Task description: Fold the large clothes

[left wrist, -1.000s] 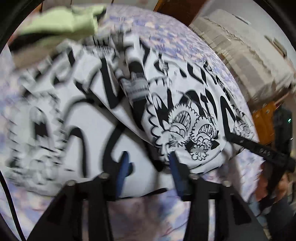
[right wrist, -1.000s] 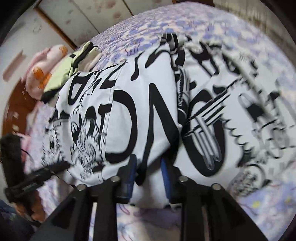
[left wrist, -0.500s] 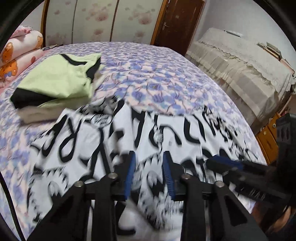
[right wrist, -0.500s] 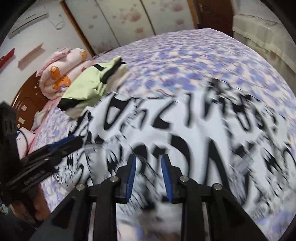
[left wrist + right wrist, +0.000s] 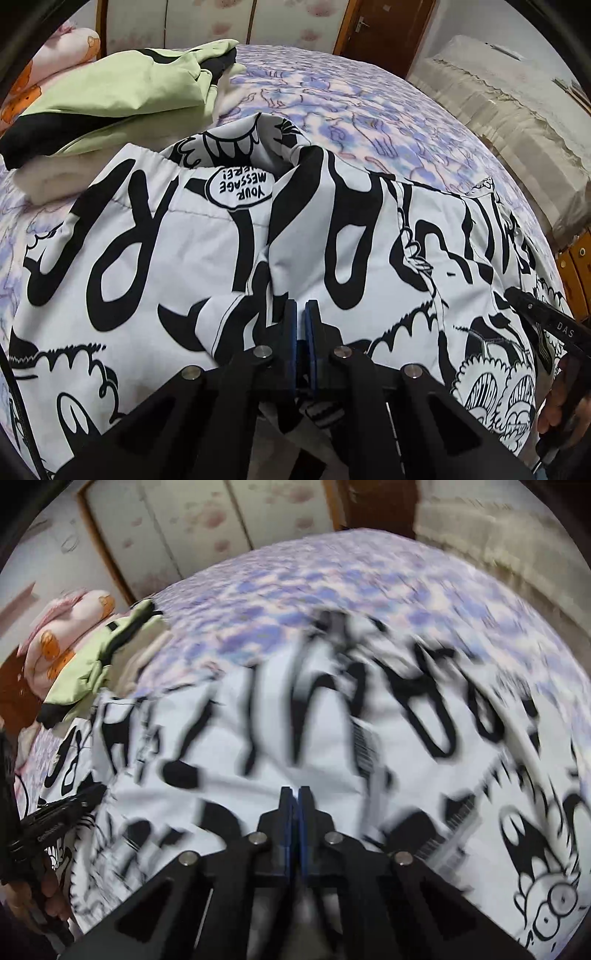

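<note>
A large white garment with black cartoon lettering (image 5: pixel 229 236) lies spread over the bed, its far edge bunched into a hump. My left gripper (image 5: pixel 301 306) is shut on a fold of its near edge. My right gripper (image 5: pixel 294 793) is shut on the same garment (image 5: pixel 332 716) at its near edge; that view is motion-blurred. The right gripper's finger shows at the right edge of the left wrist view (image 5: pixel 546 321). The left gripper shows at the left edge of the right wrist view (image 5: pixel 55 819).
A folded light-green and black garment (image 5: pixel 122 96) lies on a white folded piece at the far left of the bed. The floral purple bedspread (image 5: pixel 369 110) stretches beyond. A pink pillow (image 5: pixel 66 627), a covered sofa (image 5: pixel 517 110) and a wooden door (image 5: pixel 388 33) stand around.
Both grippers have closed from open onto the garment's near edge. The garment has been carried forward and now lies lower and flatter on the bed.
</note>
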Demonstrator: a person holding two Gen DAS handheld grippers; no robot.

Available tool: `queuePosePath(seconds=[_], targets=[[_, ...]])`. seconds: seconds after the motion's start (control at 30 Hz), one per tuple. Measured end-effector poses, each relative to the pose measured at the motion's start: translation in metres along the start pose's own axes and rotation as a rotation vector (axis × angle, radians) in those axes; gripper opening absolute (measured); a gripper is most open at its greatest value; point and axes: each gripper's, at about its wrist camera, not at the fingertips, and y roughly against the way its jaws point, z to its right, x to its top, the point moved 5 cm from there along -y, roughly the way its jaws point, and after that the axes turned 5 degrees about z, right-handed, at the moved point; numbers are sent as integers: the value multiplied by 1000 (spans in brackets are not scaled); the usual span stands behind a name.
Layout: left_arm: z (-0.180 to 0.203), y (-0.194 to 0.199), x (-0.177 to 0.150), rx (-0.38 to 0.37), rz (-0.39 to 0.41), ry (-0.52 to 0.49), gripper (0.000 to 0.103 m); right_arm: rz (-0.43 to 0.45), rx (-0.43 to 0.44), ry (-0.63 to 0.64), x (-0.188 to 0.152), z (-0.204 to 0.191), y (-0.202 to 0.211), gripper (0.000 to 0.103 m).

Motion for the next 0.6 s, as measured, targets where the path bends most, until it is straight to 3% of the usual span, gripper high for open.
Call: queuePosePath(seconds=[0.33, 0.6], targets=[[0, 10, 0, 25, -12, -6, 6, -13, -22, -25, -4, 0, 10, 5], [12, 51, 7, 63, 3, -25, 32, -16, -3, -55, -2, -15, 37, 5]])
